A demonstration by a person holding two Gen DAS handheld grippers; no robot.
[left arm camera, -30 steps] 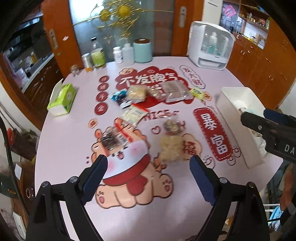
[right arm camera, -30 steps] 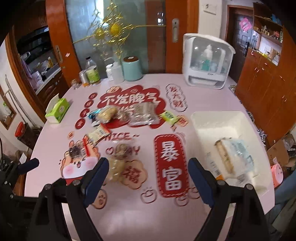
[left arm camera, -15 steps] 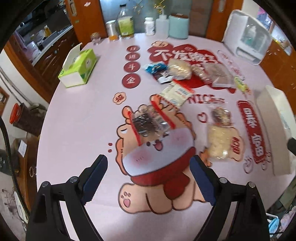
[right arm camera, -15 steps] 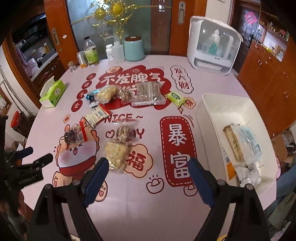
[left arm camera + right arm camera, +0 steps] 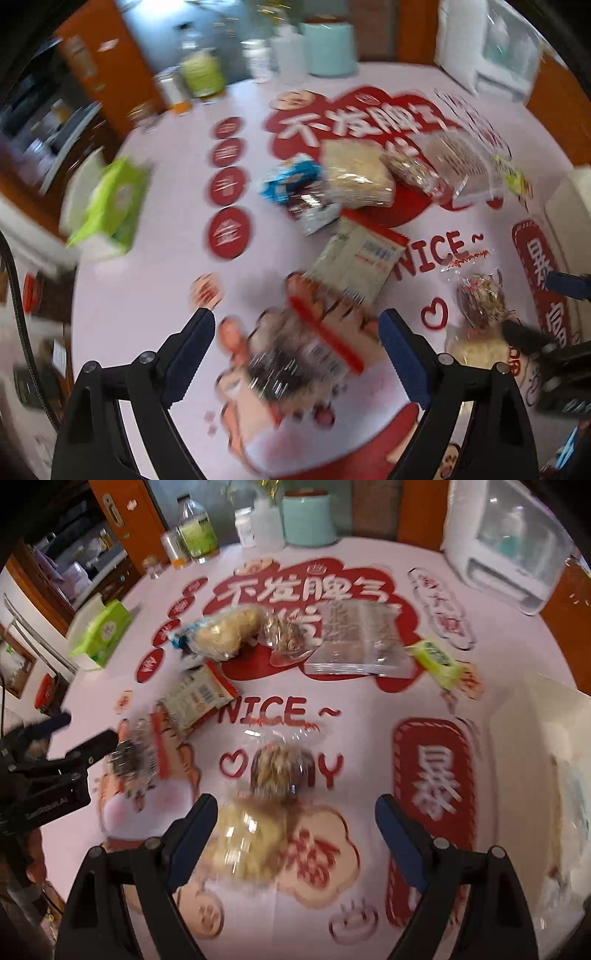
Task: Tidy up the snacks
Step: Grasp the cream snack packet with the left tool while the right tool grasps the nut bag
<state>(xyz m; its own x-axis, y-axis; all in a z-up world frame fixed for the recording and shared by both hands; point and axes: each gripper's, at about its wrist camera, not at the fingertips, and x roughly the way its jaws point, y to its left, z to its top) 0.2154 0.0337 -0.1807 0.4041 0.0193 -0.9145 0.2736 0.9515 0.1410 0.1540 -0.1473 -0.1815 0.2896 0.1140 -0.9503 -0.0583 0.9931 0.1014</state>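
Several snack packets lie on the pink printed tablecloth. My left gripper is open, its jaws either side of a clear packet of dark snacks, just above it. My right gripper is open over a pale yellow snack bag, with a clear bag of mixed nuts just beyond. A white-and-red packet lies further in. The left gripper also shows in the right wrist view beside the dark packet. The white bin at the right holds some packets.
At the back lie a blue packet, a beige bag, a flat clear pack and a green bar. A green tissue box, bottles, a teal canister and a white appliance stand along the far edge.
Both grippers have moved down and forward toward the table. The left one now straddles the dark snack packet; the right one has closed in on the yellow bag. Both stay open.
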